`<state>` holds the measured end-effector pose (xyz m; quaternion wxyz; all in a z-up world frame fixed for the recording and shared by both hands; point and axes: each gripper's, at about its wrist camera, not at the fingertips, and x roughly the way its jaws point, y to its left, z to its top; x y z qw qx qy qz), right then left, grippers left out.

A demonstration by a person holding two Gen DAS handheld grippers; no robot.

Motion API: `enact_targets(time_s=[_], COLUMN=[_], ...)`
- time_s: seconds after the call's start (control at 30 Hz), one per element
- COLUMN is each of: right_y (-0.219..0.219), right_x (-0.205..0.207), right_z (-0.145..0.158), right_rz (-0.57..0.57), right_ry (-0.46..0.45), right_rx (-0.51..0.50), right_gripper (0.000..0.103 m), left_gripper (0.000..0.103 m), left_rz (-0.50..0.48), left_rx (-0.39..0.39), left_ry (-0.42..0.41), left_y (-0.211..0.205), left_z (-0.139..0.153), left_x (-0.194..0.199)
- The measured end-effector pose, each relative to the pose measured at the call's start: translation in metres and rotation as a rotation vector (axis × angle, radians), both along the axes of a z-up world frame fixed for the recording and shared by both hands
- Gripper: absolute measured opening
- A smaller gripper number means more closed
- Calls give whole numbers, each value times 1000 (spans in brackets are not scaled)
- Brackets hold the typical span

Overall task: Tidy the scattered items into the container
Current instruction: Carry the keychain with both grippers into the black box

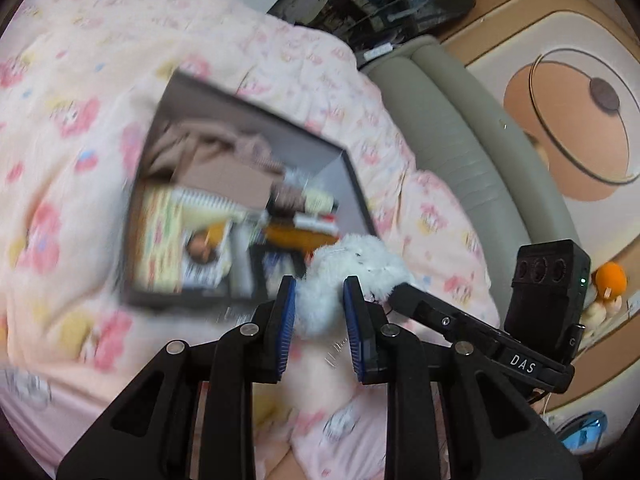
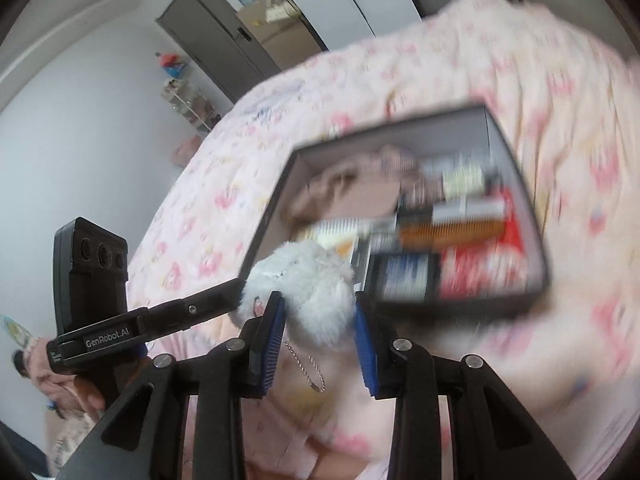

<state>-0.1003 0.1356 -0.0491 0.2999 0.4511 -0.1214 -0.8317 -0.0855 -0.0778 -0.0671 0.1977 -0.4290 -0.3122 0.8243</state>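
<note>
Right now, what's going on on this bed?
A person with a gripper in each hand holds one white plush toy over the pink floral bedspread. The left gripper and right gripper both pinch it, just short of the dark box, already partly filled with books and cloth. The toy is not in yet.

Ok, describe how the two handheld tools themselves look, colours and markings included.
Both are black plastic frames with silver pivot bolts and ribbed blue pads. The right tool, seen from the left wrist view, carries white "DAS" lettering and a black camera block with a green light. The left tool, in the right wrist view, reads "GenRobot.AI".
</note>
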Motion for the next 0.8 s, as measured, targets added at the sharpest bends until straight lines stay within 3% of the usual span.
enact_targets(time_s=[0.17,0.37,0.47,0.53,0.7,0.8], right_y=[4,26,29,31,39,41], right_x=[-47,-74,-79,-81,-77,-77], right_z=[3,-47,-63,-66,-50,-47], right_rz=[2,-46,-64,-87,-147,-150], right_ry=[28,-107,-145,-136,-23,-12], right_rx=[106,195,273,299,286,273], right_gripper=[32,32,32,32,32,32], left_gripper=[22,23,24,24,23,20], left_rz=[-17,-93,-141,-158,-57,-69], left_rx=[-2,-47,-118,-116,-146,-172], left_ry=[-57,-200,-242,-243,-215,-239], left_y=[17,56,75,79,66,75], left_z=[-17,-68,-77,-76,-69,-75], left_x=[-47,-82,-89,-90,-87,-92])
